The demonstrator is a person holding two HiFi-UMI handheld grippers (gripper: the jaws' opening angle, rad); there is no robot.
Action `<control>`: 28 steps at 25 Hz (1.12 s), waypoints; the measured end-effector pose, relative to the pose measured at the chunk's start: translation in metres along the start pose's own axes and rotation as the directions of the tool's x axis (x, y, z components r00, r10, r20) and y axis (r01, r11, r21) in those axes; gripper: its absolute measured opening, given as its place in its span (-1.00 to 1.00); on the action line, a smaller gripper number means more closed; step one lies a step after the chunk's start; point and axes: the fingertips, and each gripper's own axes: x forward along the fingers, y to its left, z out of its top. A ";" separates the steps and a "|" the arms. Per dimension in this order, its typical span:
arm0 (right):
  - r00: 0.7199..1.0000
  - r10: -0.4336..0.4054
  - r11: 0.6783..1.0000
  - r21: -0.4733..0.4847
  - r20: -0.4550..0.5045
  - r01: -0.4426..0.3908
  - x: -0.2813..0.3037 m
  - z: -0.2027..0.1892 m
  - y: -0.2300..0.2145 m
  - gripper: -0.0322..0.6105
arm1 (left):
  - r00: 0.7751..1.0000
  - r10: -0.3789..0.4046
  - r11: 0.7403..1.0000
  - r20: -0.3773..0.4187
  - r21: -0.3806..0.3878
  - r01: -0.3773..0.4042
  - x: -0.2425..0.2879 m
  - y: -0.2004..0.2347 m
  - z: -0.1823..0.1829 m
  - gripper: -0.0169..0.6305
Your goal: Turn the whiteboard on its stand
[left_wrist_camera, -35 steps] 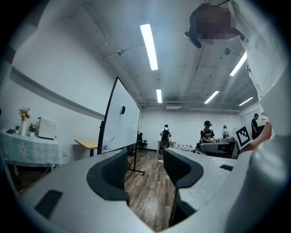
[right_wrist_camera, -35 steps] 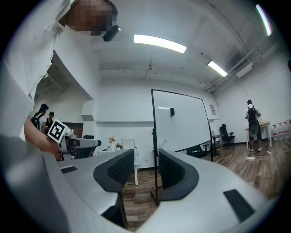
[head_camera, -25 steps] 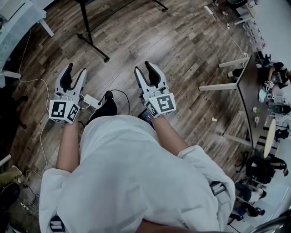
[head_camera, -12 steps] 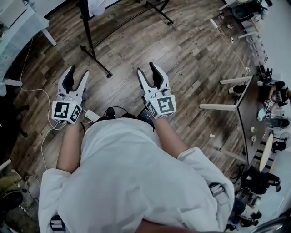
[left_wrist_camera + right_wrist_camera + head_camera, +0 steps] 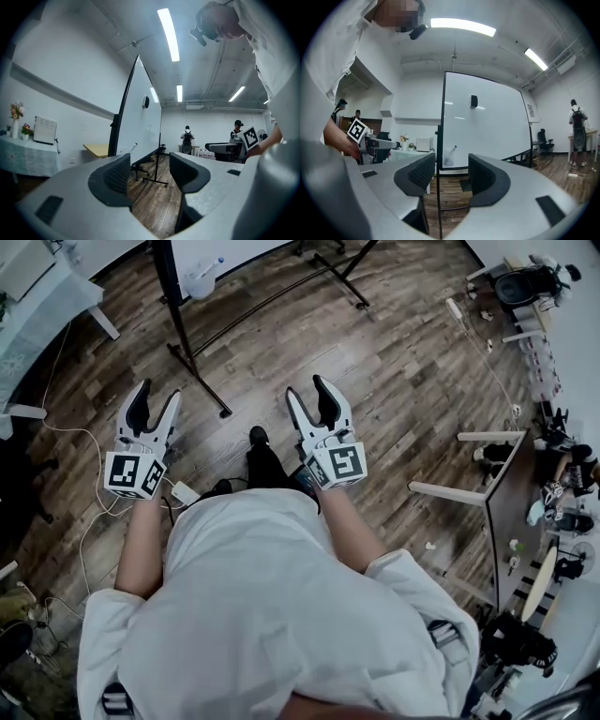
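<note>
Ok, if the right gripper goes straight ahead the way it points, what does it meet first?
Probably the whiteboard's black side post, which lines up between the opening, empty jaws of the right gripper; how far off it stands is unclear.

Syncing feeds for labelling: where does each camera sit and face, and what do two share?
Head view: on the person's head, facing steeply down at the brown wood-plank floor; shows white-clad torso, forearms, left gripper, right gripper.
Left gripper view: on the left gripper, looking past its open, empty jaws at the large white whiteboard, obliquely.
Right gripper view: on the right gripper, empty jaws opening, facing the whiteboard squarely.
Shared: both gripper views show the whiteboard and the other gripper's marker cube.
</note>
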 end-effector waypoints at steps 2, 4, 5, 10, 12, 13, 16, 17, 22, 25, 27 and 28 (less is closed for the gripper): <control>0.999 0.048 0.999 -0.014 0.000 -0.048 0.023 -0.001 -0.018 -0.25 | 1.000 0.026 1.000 0.001 0.003 -0.026 0.023 0.006 0.001 -0.20; 0.995 0.100 0.994 -0.032 0.008 -0.100 0.047 0.002 -0.034 -0.25 | 0.998 0.056 0.998 0.002 0.005 -0.056 0.045 0.012 0.003 -0.19; 0.993 0.117 0.993 -0.036 0.013 -0.116 0.058 0.004 -0.044 -0.25 | 0.997 0.072 0.997 0.001 0.004 -0.072 0.055 0.014 0.004 -0.19; 0.986 0.166 0.986 -0.016 0.005 -0.166 0.111 0.001 -0.098 -0.25 | 0.990 0.142 0.990 0.008 -0.009 -0.141 0.106 0.028 0.015 -0.19; 0.982 0.189 0.982 0.004 -0.003 -0.189 0.128 -0.004 -0.113 -0.25 | 0.984 0.176 0.984 0.012 -0.015 -0.176 0.119 0.035 0.018 -0.19; 0.979 0.202 0.979 0.016 -0.005 -0.202 0.134 -0.006 -0.119 -0.25 | 0.981 0.192 0.981 0.012 -0.017 -0.192 0.125 0.037 0.019 -0.19; 0.969 0.247 0.968 0.036 -0.003 -0.247 0.151 -0.012 -0.131 -0.25 | 0.975 0.221 0.975 0.009 -0.013 -0.221 0.142 0.041 0.021 -0.18; 0.965 0.263 0.964 0.040 -0.002 -0.262 0.157 -0.013 -0.134 -0.25 | 0.974 0.226 0.974 0.013 -0.013 -0.226 0.147 0.043 0.023 -0.18; 0.945 0.326 0.944 0.060 -0.006 -0.325 0.186 -0.022 -0.147 -0.25 | 0.962 0.273 0.962 0.016 -0.015 -0.273 0.168 0.059 0.024 -0.15; 0.939 0.343 0.937 0.073 -0.013 -0.342 0.200 -0.026 -0.155 -0.25 | 0.957 0.289 0.957 0.007 -0.024 -0.288 0.177 0.070 0.026 -0.14; 0.937 0.348 0.935 0.077 -0.010 -0.346 0.209 -0.025 -0.157 -0.25 | 0.961 0.276 0.961 0.000 -0.018 -0.276 0.186 0.079 0.030 -0.14; 0.936 0.351 0.933 0.079 -0.008 -0.350 0.214 -0.024 -0.155 -0.25 | 0.963 0.268 0.963 -0.003 -0.014 -0.268 0.188 0.084 0.032 -0.14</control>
